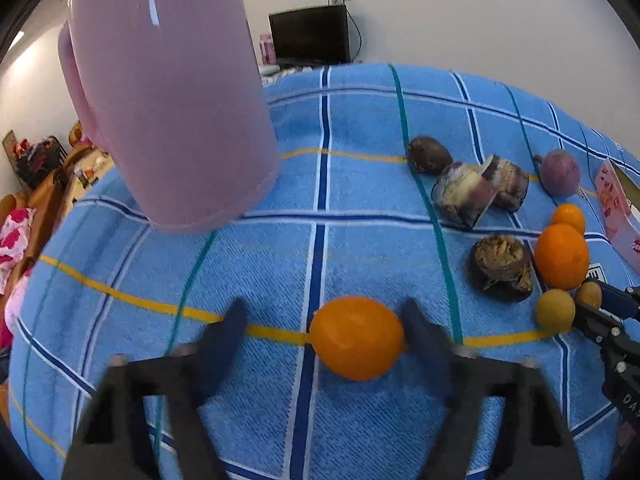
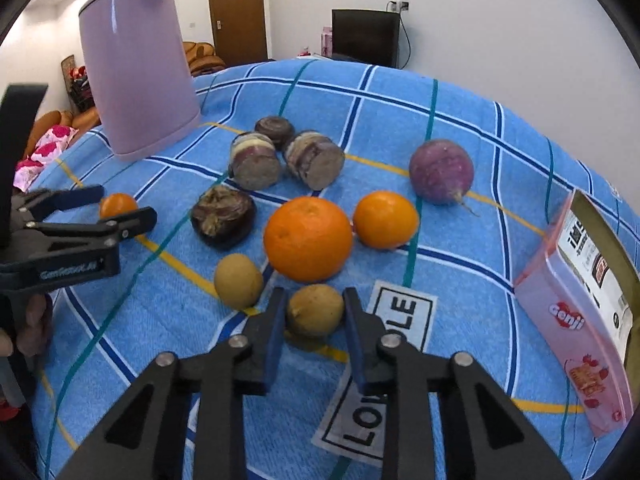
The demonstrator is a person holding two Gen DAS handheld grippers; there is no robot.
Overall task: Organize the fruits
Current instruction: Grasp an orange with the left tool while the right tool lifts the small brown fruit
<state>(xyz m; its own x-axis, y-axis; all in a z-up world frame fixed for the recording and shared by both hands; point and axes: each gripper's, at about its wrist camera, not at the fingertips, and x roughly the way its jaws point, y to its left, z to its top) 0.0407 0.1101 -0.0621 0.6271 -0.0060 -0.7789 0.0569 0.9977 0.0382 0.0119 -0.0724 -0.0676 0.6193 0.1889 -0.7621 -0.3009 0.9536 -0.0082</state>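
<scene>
My left gripper [image 1: 322, 330] is open, its fingers on either side of a small orange [image 1: 357, 338] on the blue checked cloth; the right finger touches it. In the right wrist view this gripper [image 2: 120, 204] and orange [image 2: 117, 205] show at the left. My right gripper [image 2: 315, 312] has its pads against both sides of a small brown round fruit [image 2: 316, 309] lying on the cloth. A second brown fruit [image 2: 238, 280], a big orange [image 2: 308, 239], a smaller orange [image 2: 385, 219], a purple round fruit [image 2: 441, 171] and several dark cut pieces [image 2: 255, 160] lie beyond.
A tall pink upturned bin [image 2: 136, 68] stands at the back left of the cloth [image 2: 460, 280]. A pink snack box [image 2: 580, 312] stands at the right edge. A white label with black letters [image 2: 404, 316] lies under my right gripper.
</scene>
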